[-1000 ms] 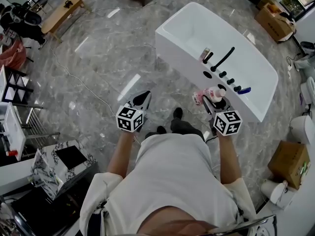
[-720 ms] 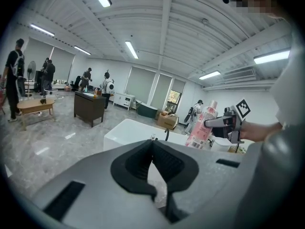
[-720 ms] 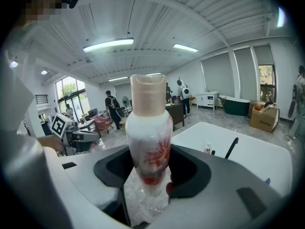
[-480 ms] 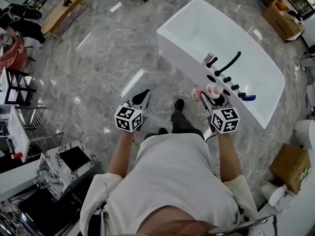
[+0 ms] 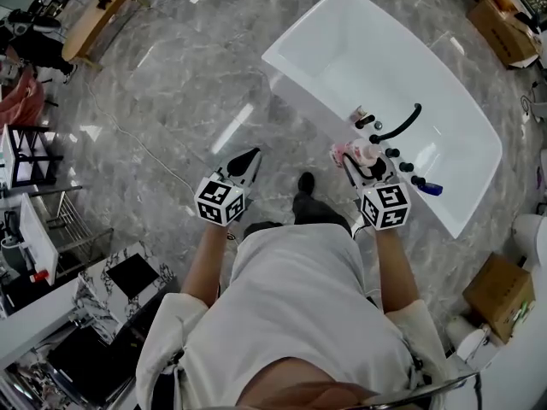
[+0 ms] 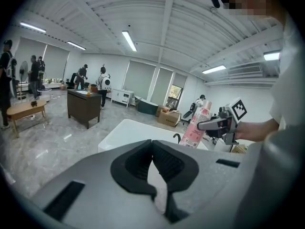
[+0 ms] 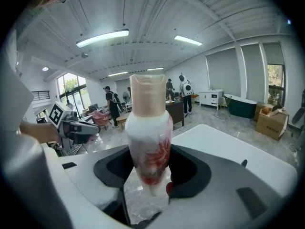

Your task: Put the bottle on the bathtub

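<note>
A white and pink bottle with a beige cap stands upright between my right gripper's jaws, which are shut on its lower body. In the head view it hangs at the near rim of the white bathtub, just in front of the black faucet. My left gripper is out over the marble floor to the left of the tub. Its jaws meet at the tips with nothing between them. The left gripper view shows the bottle and the tub ahead.
On the tub's rim are a small bottle, several black knobs and a blue object. Cardboard boxes and a toilet stand to the right. A wooden bench and shelving are at the left, and people stand far back.
Both grippers have moved forward toward the bathtub. The bottle has come from in front of the tub's wall up to its rim beside the faucet.
</note>
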A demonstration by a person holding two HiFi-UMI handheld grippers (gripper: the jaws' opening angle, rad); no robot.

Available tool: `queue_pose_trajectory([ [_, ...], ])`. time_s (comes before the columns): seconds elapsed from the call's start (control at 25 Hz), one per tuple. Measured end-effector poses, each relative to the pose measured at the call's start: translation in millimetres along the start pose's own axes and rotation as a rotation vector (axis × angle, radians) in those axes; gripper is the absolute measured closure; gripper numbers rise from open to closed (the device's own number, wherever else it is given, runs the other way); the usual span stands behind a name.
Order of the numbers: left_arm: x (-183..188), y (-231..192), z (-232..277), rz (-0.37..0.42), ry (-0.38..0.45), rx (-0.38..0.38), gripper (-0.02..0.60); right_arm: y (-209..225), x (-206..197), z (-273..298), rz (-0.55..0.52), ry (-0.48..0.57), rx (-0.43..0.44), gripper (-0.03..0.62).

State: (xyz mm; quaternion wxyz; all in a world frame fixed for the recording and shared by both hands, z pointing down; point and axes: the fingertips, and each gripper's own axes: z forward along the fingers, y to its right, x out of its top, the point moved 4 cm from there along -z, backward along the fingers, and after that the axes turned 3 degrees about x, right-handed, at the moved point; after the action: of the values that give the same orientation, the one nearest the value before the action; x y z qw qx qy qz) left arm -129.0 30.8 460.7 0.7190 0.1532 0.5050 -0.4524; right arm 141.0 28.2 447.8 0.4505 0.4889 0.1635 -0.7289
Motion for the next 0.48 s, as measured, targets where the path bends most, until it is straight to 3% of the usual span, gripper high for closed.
queue_pose_trajectory([
  [0.28, 27, -6, 64, -0.007, -0.026, 0.008, 0.574, 57, 14, 35, 0.012, -0.019, 0.014, 0.361],
  [0.48, 40, -19, 86, -0.010, -0.044, 0.004, 0.574, 70, 24, 55, 0.030, -0.018, 0.005, 0.361],
])
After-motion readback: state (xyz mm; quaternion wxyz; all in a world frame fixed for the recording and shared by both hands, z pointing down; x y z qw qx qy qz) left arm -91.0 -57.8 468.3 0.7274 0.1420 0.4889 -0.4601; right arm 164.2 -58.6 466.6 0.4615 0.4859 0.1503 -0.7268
